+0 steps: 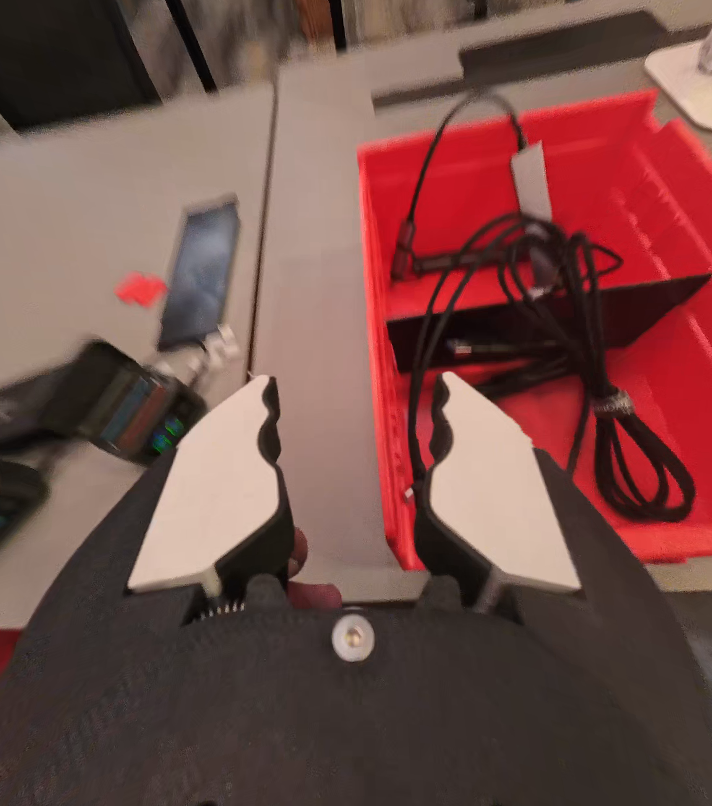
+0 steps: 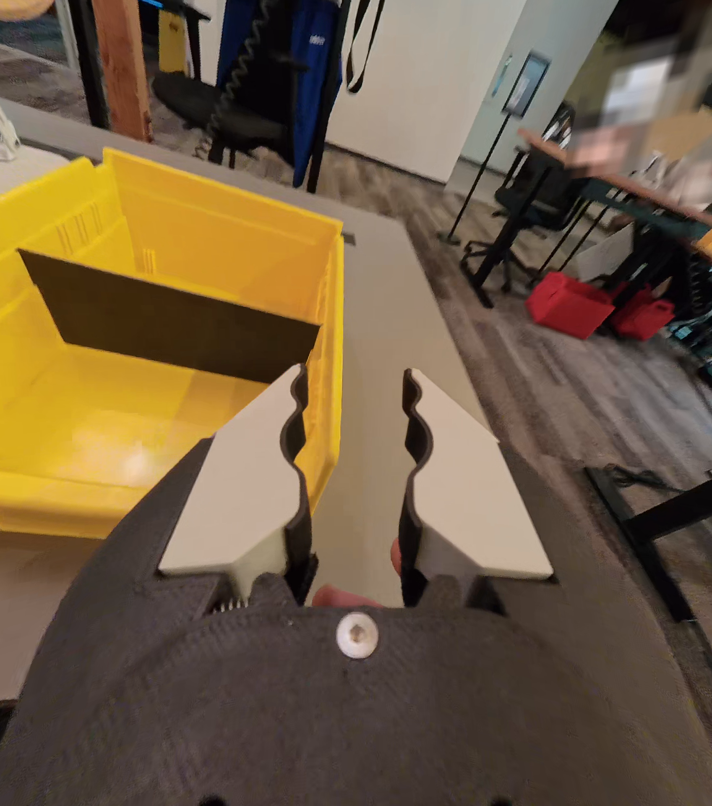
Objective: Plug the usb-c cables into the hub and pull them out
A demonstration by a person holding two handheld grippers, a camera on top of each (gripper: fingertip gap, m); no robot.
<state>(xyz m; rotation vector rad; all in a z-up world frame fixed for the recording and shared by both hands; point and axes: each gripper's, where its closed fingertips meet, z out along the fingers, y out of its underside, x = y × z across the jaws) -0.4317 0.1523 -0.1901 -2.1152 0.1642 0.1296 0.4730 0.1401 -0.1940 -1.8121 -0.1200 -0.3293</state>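
Left wrist view: left gripper, jaws wide apart, empty, over grey table. Black usb-c cables and grey hub in red bin, ahead-right; hub long axis pointing away. Right gripper parted, empty, beside yellow bin; left nearer.

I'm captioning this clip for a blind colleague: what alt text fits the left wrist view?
The open left gripper hovers empty over a grey table, beside a red bin holding tangled black cables and a grey hub, with a black divider across it. A phone lies to the left.
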